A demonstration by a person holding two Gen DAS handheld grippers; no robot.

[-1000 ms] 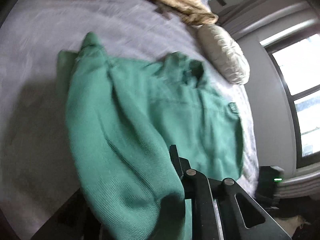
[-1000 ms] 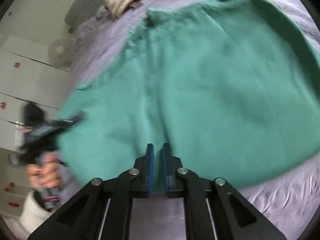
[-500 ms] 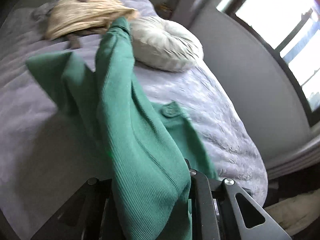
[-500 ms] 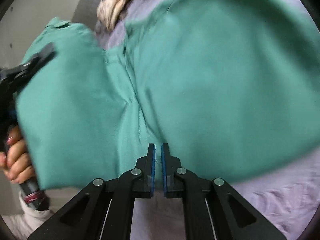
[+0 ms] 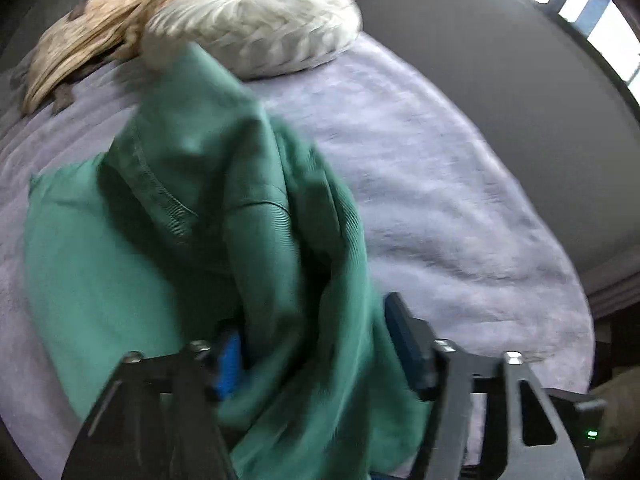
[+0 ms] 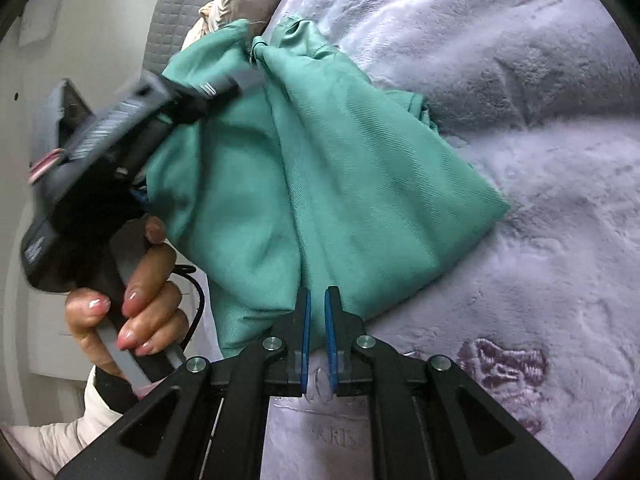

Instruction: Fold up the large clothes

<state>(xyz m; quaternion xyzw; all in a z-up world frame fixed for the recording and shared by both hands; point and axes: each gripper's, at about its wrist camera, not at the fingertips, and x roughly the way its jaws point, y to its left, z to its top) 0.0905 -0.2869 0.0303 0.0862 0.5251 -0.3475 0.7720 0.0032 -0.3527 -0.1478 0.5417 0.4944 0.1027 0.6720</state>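
Note:
A large green garment [image 5: 168, 216] lies bunched and folded over on the lavender bedcover [image 5: 460, 200]. Its ribbed edge drapes between the jaws of my left gripper [image 5: 316, 348]. Those jaws are opening wide, and the blue pads [image 5: 228, 360] stand clear of the cloth. In the right wrist view the garment [image 6: 352, 168] forms a narrow folded bundle, with the left gripper [image 6: 192, 96] against its upper left edge in a person's hand [image 6: 140, 292]. My right gripper [image 6: 316, 308] hovers at the bundle's near edge. Its jaws are almost together, with a slim gap and no cloth pinched.
A round white cushion [image 5: 256, 24] and a beige cloth [image 5: 92, 36] lie at the head of the bed. A quilted grey headboard [image 6: 176, 12] stands behind them. A window is at the top right. The bedcover [image 6: 540, 140] carries purple embroidery [image 6: 500, 364].
My left gripper swung the garment's side across the bed and folded it over, then its jaws went from shut on the cloth to wide apart. The right gripper moved toward the bundle's near edge.

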